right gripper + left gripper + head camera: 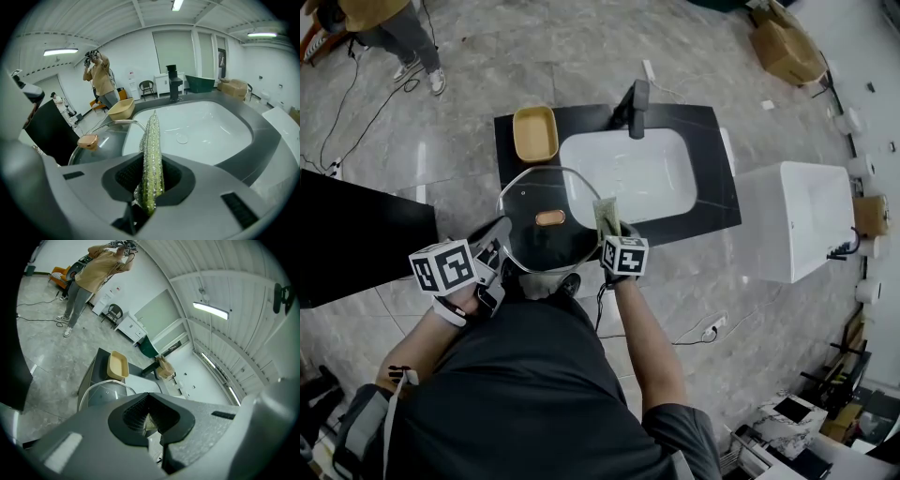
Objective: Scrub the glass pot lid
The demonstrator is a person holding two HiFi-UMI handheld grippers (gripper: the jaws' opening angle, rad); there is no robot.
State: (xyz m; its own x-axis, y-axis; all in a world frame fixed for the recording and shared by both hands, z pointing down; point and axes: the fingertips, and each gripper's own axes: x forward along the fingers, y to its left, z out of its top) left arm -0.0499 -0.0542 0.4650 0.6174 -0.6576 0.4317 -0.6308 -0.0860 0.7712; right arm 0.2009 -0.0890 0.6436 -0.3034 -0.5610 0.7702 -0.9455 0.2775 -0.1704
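Note:
The glass pot lid [532, 199] with a copper-coloured knob [550, 217] hangs over the front left of the counter, partly above the sink. My left gripper [501, 247] is at its near-left rim and looks shut on it. In the left gripper view the lid [102, 394] runs under the closed jaws [147, 420]. My right gripper [610, 232] is at the lid's right edge, shut on a green-silver scrub pad [606, 216]. In the right gripper view the pad [152, 145] stands up from the jaws [151, 174], with the lid [104, 136] and its knob [86, 140] to the left.
A white sink basin [630, 176] sits in a black counter [714, 199], with a black faucet [637, 106] behind it. A yellow tub [534, 134] stands at the back left. A white box [792, 221] is to the right and a black panel [356, 239] to the left. A person [394, 36] stands far off.

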